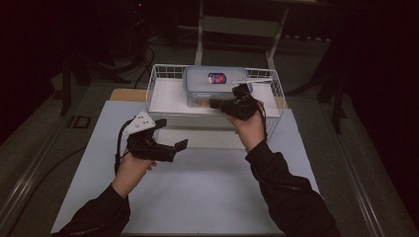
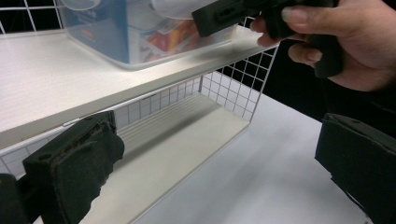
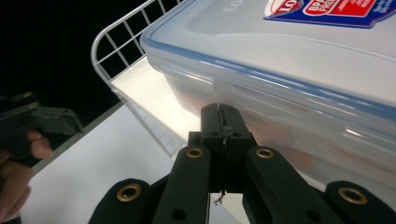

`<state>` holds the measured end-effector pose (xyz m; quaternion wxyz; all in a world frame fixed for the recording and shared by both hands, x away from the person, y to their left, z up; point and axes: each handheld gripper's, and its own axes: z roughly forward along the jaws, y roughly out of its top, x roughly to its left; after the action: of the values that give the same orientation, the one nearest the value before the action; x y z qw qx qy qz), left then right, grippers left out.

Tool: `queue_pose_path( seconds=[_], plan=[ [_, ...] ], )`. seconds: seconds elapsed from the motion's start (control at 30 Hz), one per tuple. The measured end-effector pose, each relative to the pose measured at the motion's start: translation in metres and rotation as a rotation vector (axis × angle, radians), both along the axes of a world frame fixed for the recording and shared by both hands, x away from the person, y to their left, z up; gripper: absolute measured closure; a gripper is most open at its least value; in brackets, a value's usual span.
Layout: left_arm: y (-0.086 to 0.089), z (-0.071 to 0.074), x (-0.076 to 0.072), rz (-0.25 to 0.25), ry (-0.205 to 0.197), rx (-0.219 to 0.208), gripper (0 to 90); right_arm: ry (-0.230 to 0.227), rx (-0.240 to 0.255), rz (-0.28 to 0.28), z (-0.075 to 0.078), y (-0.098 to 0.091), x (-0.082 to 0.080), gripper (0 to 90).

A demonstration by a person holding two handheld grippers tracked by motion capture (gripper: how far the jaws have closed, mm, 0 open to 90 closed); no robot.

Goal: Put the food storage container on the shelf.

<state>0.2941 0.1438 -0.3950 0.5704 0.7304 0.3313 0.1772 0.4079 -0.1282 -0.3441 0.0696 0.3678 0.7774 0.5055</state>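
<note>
A clear plastic container (image 1: 215, 85) with a blue-edged lid and a red and blue label sits on the top shelf of a white wire rack (image 1: 163, 74). My right gripper (image 1: 213, 103) is held level at the container's front side. In the right gripper view its jaws (image 3: 223, 122) are shut together with nothing between them, the tips against the container (image 3: 289, 70) wall just under the lid rim. My left gripper (image 1: 173, 133) hovers in front of the rack, low and to the left. Its jaws (image 2: 215, 163) stand wide open and face the rack's lower shelf (image 2: 187, 126).
The rack stands at the far end of a white board (image 1: 207, 187) on the table. A thin white strip (image 1: 252, 80) lies across the rack's top right. A metal frame (image 1: 237, 24) stands behind in the dark. Cables trail on the floor at the left.
</note>
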Motion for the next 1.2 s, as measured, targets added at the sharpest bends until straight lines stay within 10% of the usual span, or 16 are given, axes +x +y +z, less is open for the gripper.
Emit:
queue_pose_path(
  seconds=[0.27, 0.67, 1.2],
  plan=[
    [-0.001, 0.001, -0.001, -0.005, -0.005, -0.009, 0.0, 0.007, 0.014, 0.003, 0.004, 0.0, 0.0, 85.4],
    [-0.009, 0.007, -0.021, -0.053, -0.078, 0.003, 0.0, -0.118, 0.038, 0.128, 0.004, -0.013, -0.054, 18.7],
    [-0.013, -0.014, -0.038, -0.14, -0.062, -0.015, 0.0, -0.195, 0.023, 0.133, -0.046, -0.058, -0.1, 12.3]
  ],
)
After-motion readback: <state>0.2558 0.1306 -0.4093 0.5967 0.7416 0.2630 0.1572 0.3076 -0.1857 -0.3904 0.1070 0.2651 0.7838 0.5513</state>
